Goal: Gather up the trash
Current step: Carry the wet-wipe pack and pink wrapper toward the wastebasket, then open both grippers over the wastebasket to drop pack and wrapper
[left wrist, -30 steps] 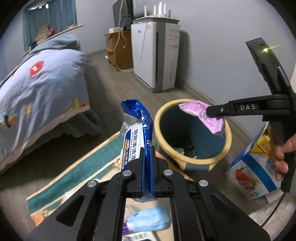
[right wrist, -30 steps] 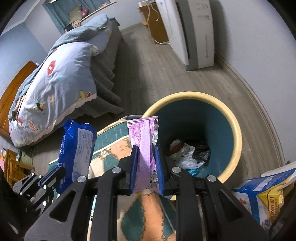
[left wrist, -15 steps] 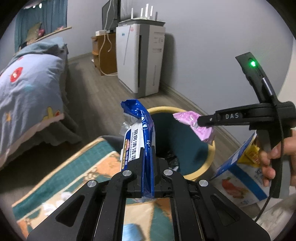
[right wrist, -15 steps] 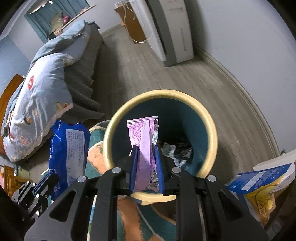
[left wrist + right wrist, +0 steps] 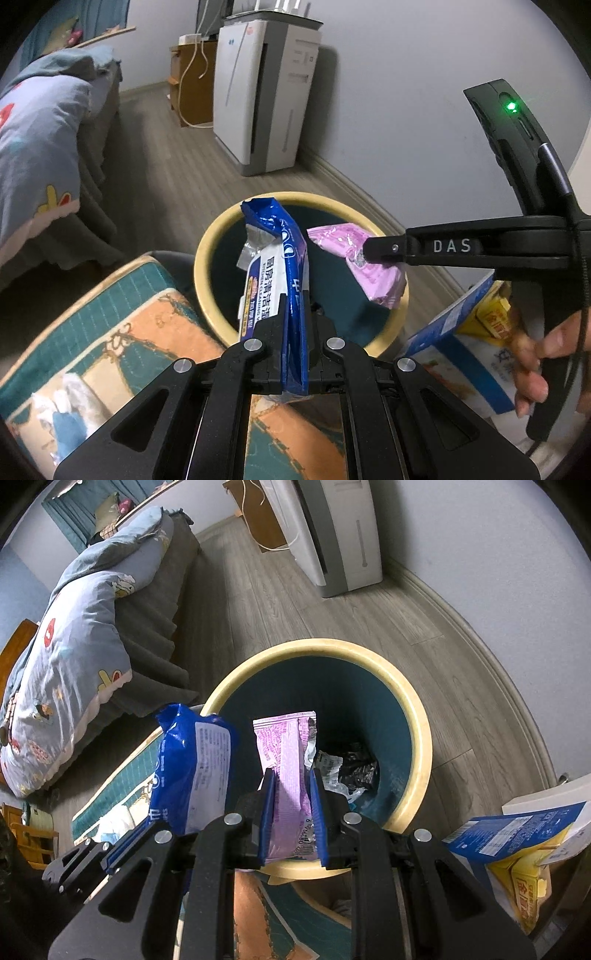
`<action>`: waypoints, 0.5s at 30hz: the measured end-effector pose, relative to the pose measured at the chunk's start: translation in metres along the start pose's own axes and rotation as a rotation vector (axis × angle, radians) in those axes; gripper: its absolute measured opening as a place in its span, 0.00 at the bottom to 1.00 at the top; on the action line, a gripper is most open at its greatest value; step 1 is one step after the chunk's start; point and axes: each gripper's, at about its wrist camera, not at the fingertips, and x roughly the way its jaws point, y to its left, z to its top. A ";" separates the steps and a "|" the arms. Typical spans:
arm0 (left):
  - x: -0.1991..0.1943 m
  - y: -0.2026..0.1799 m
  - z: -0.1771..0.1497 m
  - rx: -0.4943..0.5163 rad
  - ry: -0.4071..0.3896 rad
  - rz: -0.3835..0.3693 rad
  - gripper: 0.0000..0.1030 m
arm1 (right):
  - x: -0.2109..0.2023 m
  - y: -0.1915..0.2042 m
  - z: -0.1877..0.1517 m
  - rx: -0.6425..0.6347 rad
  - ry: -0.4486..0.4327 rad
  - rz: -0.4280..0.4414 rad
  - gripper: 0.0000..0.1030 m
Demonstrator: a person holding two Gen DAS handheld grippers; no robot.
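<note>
My left gripper (image 5: 294, 299) is shut on a blue wipes packet (image 5: 275, 273) and holds it upright over the near rim of the round bin (image 5: 207, 254), which is teal inside with a cream rim. My right gripper (image 5: 291, 775) still has the pink wrapper (image 5: 286, 746) between its fingers over the bin's (image 5: 417, 716) mouth, with the jaws looking slightly parted. In the left wrist view the right gripper (image 5: 364, 253) comes in from the right with the pink wrapper (image 5: 365, 273). The blue packet (image 5: 192, 764) shows left in the right wrist view. Crumpled trash (image 5: 351, 768) lies at the bin's bottom.
A patterned teal and orange rug (image 5: 122, 325) with tissues (image 5: 62, 417) lies left of the bin. A blue and yellow carton (image 5: 517, 849) stands right of it. A bed (image 5: 74, 635) is at the left, a white air purifier (image 5: 266, 92) by the wall.
Both grippers moved forward over the bin with their packets. The right gripper's fingers have parted a little around the pink wrapper.
</note>
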 end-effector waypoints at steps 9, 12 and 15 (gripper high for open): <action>0.011 0.006 0.000 -0.009 0.015 0.010 0.18 | 0.001 -0.004 0.000 0.026 -0.004 -0.003 0.18; 0.007 0.007 0.001 -0.017 0.002 0.020 0.39 | 0.002 -0.003 0.000 0.027 -0.006 -0.006 0.18; 0.004 0.010 0.002 -0.029 -0.011 0.032 0.56 | 0.002 -0.003 0.000 0.026 -0.004 -0.006 0.18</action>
